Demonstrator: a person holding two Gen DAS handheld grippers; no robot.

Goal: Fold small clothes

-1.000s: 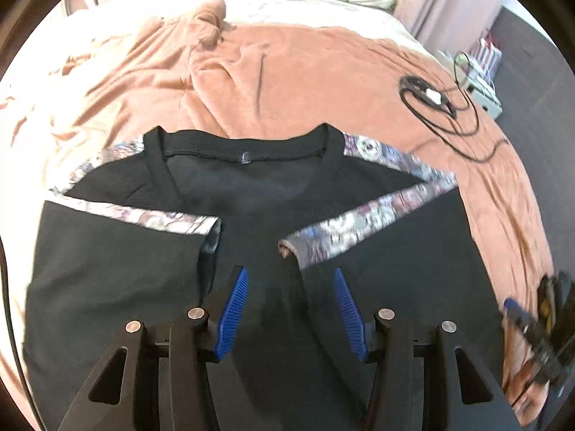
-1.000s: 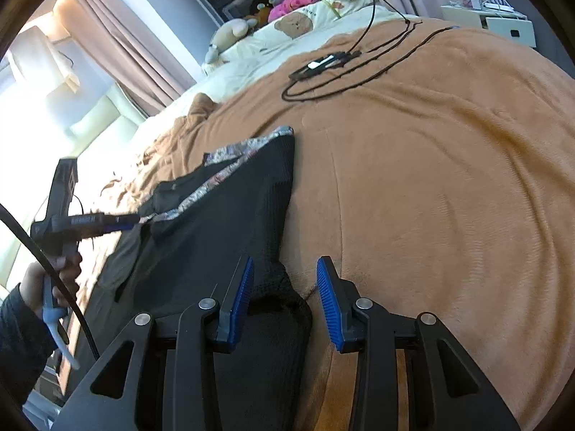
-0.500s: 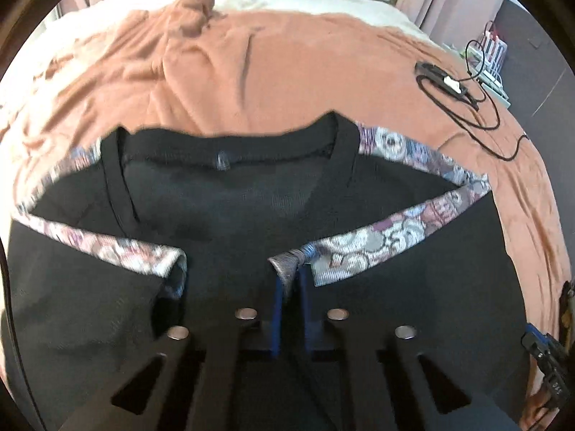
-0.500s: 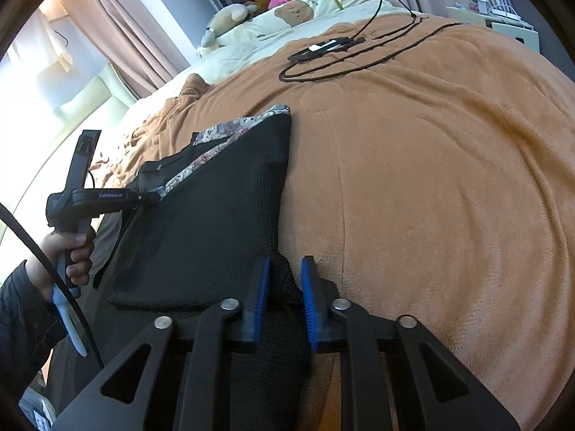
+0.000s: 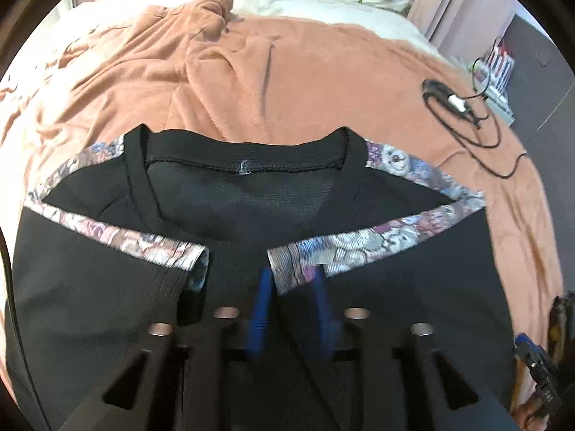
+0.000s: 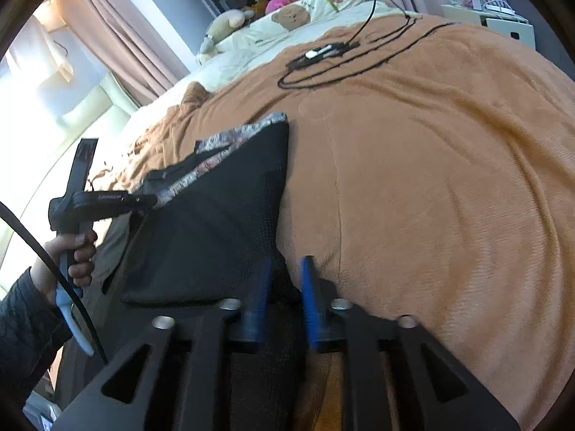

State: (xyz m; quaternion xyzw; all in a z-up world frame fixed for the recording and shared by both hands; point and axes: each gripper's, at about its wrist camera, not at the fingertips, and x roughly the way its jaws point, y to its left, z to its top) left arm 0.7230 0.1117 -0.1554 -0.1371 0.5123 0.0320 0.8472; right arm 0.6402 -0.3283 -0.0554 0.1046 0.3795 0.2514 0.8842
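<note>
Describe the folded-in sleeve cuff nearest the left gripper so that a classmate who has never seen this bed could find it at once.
Start at the orange-brown blanket covering the bed; a black top lies flat on it, neckline away from you. Both sleeves are folded toward the middle; the floral cuff meant is the right-hand one, its end between the left gripper fingers.

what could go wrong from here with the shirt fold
The left gripper has just been opening around the folded-in sleeve cuff; pulling back could snag the cuff and undo the fold. The right gripper, also just opening, straddles the shirt edge and might drag it across the blanket. Farther up the bed, a loose black cable could catch a later sweep.
</note>
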